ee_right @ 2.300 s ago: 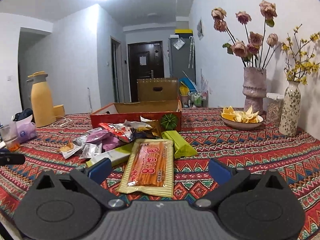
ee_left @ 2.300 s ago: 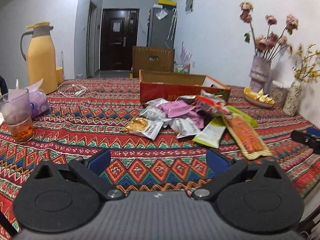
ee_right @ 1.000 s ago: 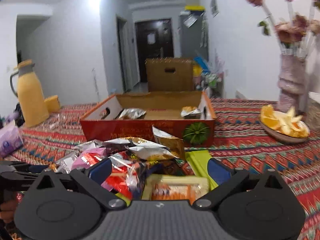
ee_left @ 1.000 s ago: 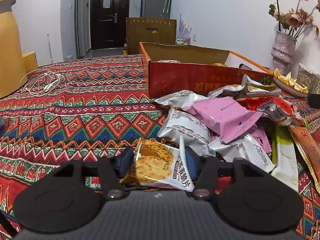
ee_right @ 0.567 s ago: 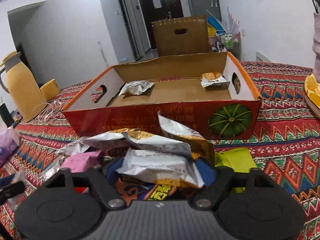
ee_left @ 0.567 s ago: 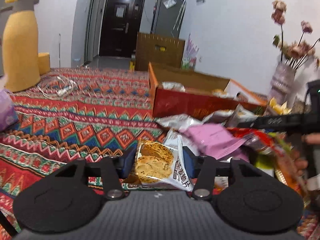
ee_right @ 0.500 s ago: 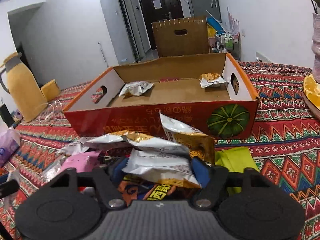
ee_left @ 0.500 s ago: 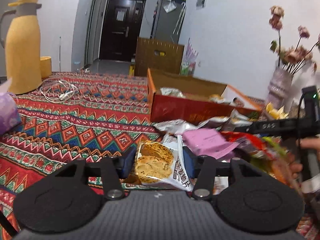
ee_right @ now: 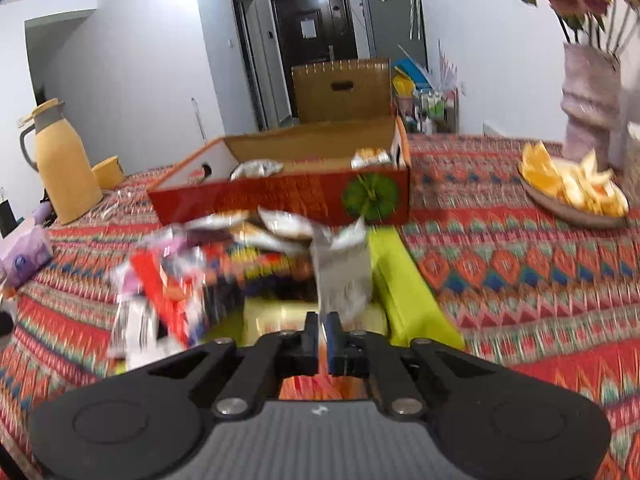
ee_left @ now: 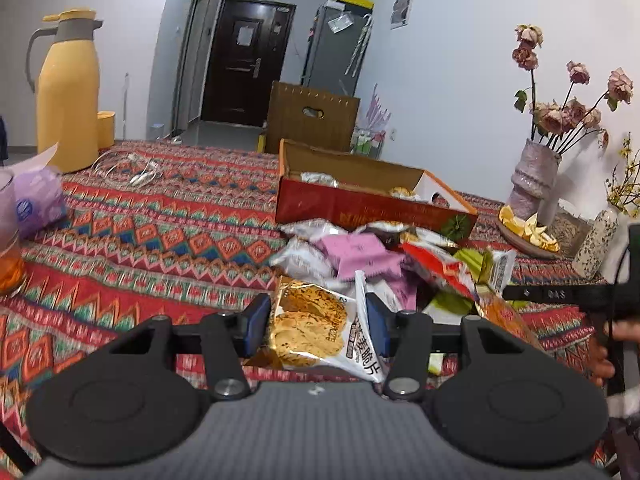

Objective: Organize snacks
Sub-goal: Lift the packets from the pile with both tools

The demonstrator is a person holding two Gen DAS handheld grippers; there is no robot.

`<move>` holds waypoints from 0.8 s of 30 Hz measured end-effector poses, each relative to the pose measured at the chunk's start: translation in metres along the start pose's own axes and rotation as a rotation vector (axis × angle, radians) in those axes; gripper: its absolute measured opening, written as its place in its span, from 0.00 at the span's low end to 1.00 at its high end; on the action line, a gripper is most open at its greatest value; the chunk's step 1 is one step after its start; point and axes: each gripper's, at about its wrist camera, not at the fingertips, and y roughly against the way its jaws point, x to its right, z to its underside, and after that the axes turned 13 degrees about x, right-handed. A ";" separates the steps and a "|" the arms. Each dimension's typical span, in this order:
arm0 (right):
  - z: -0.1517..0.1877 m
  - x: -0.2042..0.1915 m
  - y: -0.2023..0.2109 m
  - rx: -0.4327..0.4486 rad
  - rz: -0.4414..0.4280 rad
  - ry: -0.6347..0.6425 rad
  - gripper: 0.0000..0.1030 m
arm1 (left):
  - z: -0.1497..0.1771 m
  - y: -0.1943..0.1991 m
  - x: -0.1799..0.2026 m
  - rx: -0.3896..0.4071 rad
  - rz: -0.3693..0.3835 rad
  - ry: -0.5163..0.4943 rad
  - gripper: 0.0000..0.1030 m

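Note:
My left gripper is shut on a silver packet of round crackers and holds it above the patterned cloth, in front of the snack pile. Behind the pile, the red cardboard box lies open with a few packets inside. In the right wrist view, my right gripper is shut on the lower edge of a silver packet, which stands up from its fingers above the blurred pile. The box is just beyond. From the left wrist view, the right gripper reaches in from the right.
A yellow thermos jug, a coiled cable, a tissue pack and a glass of tea stand on the left. At the right are a vase of dried roses and a plate of orange pieces. A person's hand grips the right tool.
My right gripper went from wide open to shut, pinching a silver packet and pulling it off the pile. My left gripper rose and drew back with the cracker packet.

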 end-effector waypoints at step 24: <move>-0.017 -0.002 -0.080 0.012 0.099 -0.121 0.43 | 0.005 0.006 -0.005 -0.022 -0.061 -0.006 0.50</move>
